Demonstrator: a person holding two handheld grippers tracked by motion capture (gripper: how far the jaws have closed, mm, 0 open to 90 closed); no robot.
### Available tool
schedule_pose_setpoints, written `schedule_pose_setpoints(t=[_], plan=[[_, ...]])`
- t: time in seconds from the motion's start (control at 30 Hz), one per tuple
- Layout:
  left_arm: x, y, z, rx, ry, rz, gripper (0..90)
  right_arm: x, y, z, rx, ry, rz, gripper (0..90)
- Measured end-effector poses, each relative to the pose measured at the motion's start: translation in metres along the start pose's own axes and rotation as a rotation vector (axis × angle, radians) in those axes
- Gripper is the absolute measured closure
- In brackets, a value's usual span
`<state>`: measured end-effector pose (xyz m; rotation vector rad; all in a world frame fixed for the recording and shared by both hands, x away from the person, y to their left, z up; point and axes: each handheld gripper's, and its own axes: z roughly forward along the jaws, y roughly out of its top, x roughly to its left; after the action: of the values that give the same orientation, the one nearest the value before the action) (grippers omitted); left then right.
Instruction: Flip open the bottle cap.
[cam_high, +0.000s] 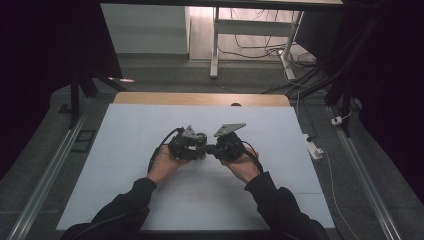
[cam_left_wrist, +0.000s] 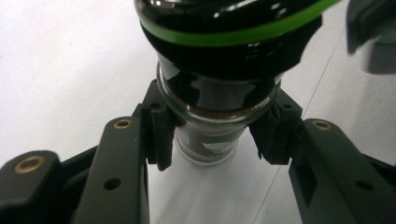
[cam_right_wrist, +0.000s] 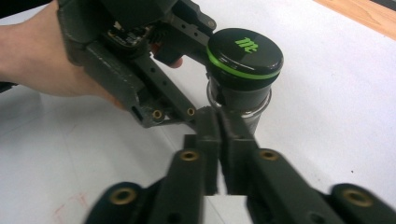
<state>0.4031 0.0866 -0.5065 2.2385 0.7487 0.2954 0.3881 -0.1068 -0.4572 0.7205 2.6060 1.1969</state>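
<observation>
A small glass jar (cam_left_wrist: 212, 109) with dark contents and a black lid (cam_right_wrist: 245, 53) ringed in green is clamped at its neck by my left gripper (cam_left_wrist: 217, 135), whose pads press on both sides of the glass. In the right gripper view the left gripper (cam_right_wrist: 198, 70) comes in from the upper left, a hand around it. My right gripper (cam_right_wrist: 219, 140) is shut, its two jaws together with nothing between them, just in front of the jar's lower glass. From above, both grippers, left (cam_high: 206, 148) and right (cam_high: 217, 148), meet tip to tip at the middle of the white board (cam_high: 125, 150).
The white board lies on a wooden table whose far edge (cam_high: 200, 98) shows beyond it. Metal rails (cam_high: 47, 172) run along the floor on both sides. Cables (cam_high: 320, 150) and a desk's white legs (cam_high: 215, 45) lie past the table.
</observation>
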Motion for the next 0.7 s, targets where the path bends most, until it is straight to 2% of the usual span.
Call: schedule_pose_setpoints(t=[0.33,0.7], plan=[[0.001,0.0,0.0,-0.002,-0.003,-0.007,53.7,-0.004,0.001,0.014,0.02,0.01,0.024,90.0],[0.0,0.0,0.0,-0.001,0.001,-0.003,53.7,-0.003,0.005,0.007,-0.012,0.02,0.03,90.0]])
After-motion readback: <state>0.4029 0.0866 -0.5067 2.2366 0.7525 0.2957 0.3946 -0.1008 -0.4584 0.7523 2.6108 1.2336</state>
